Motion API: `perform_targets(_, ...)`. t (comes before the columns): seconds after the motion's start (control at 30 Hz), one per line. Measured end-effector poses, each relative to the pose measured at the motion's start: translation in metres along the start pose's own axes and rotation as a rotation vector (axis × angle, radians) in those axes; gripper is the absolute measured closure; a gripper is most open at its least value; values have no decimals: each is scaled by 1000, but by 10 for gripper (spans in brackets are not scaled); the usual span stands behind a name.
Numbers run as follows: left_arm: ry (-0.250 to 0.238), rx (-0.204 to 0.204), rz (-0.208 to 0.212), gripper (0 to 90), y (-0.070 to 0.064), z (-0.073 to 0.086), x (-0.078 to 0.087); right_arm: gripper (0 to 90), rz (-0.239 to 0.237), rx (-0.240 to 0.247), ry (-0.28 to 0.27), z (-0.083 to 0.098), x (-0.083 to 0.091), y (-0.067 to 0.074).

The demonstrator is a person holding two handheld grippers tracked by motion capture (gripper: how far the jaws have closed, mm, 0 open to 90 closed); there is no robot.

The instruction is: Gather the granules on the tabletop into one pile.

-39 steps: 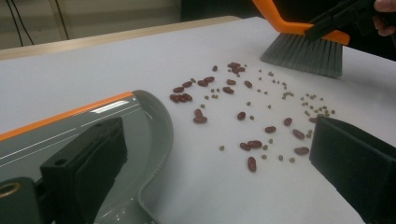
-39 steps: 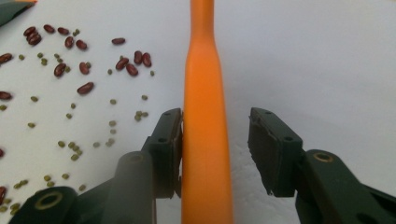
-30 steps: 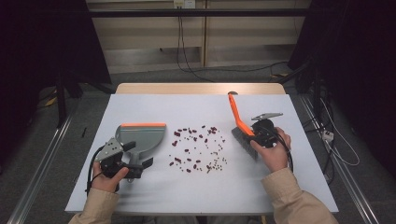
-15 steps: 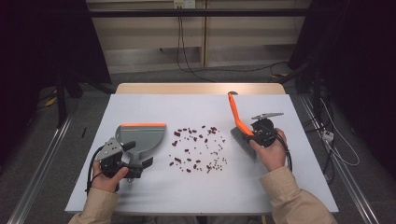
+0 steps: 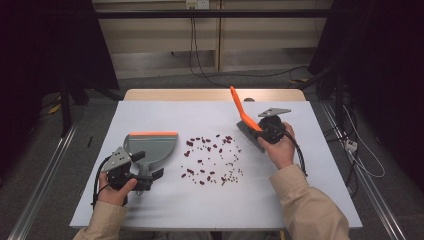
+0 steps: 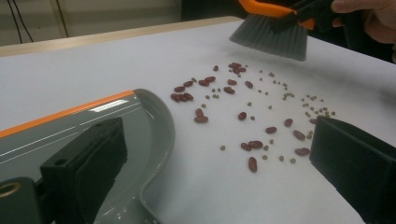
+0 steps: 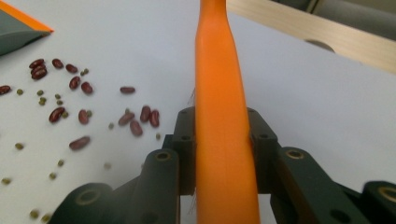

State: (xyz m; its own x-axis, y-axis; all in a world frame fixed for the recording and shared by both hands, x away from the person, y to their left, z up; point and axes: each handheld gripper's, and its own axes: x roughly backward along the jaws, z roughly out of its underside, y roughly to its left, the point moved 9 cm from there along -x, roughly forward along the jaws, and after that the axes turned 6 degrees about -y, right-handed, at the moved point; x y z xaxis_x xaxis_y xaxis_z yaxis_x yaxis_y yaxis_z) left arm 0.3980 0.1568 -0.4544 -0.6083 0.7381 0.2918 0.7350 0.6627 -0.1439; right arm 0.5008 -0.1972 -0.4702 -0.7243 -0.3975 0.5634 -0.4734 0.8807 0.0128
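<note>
Clamping the brush handle [image 7: 224, 116], right claw [image 7: 223, 140]; left claw [image 6: 219, 158] apart beside dustpan [image 6: 140, 121].

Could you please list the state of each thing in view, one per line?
Brush: held off the table, bristles down, at the far right edge of the beans.
Right tool: shut on the brush handle.
Dustpan: flat on the table, empty, left of the beans.
Left tool: at the dustpan's handle; grip unclear.
Beans: scattered loose on the table.
</note>
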Motion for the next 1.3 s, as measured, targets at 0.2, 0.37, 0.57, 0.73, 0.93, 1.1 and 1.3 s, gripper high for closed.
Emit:
perform_targets(0.2, -9, 13, -5, 40, 3, 0, 2, 712, -52, 97, -46, -17, -32, 3)
perform_targets(0.37, -13, 22, -12, 40, 4, -1, 3, 712, -65, 211, -52, -27, -54, 4)
perform_targets(0.57, -9, 24, -16, 40, 5, 0, 3, 712, -128, 288, -47, -22, -72, 11)
perform_targets(0.73, -4, 20, -13, 40, 4, 0, 3, 712, -192, 403, -15, -15, -65, 26)
perform_targets(0.93, -1, 18, -22, 40, 4, 1, 3, 710, -277, 468, -13, -4, -50, 41)
perform_targets(1.1, -9, 17, -22, 40, 4, 0, 4, 708, -317, 506, -3, 5, -35, 51)
perform_targets(1.3, -11, 16, -28, 40, 5, 0, 5, 708, -347, 512, 3, 13, -22, 60)
